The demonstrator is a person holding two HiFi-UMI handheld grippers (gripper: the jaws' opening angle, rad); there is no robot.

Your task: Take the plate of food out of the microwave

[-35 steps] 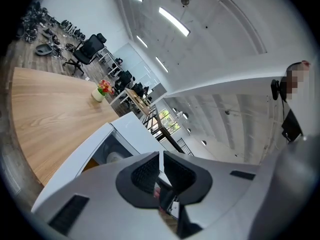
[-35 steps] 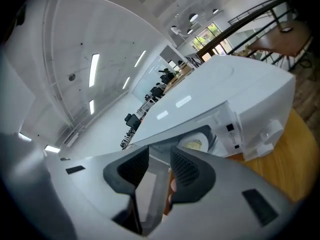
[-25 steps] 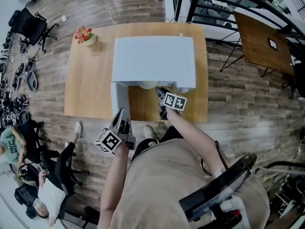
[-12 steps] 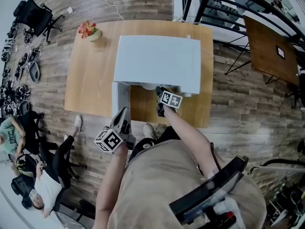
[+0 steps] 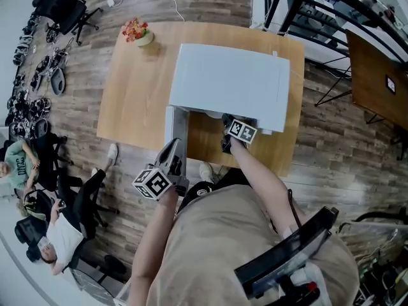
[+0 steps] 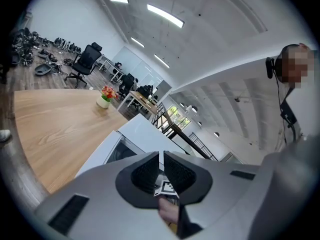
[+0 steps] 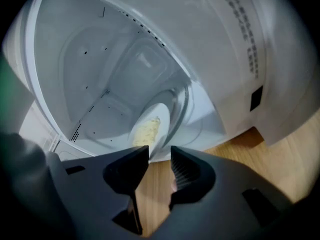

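Standing before the open microwave (image 5: 229,85) on the wooden table (image 5: 134,88), we hold our right gripper (image 5: 228,121) at the mouth of its cavity. Its jaws stand partly open with nothing between them; the gap shows only table wood and the cavity's front edge. The plate (image 7: 150,129) of pale yellow food sits inside the microwave on the glass turntable (image 7: 184,109), just beyond the jaw tips and not gripped. Our left gripper (image 5: 172,153) hangs well back, at the outer end of the microwave door (image 5: 176,127), which is swung out toward us on the left side. Its jaws are nearly together, with only a thin slit between the tips, and they grip nothing; through the slit we see the right gripper's marker cube (image 6: 168,187). A small pot of flowers (image 5: 139,34) stands near the table's far left corner, well apart from the microwave.
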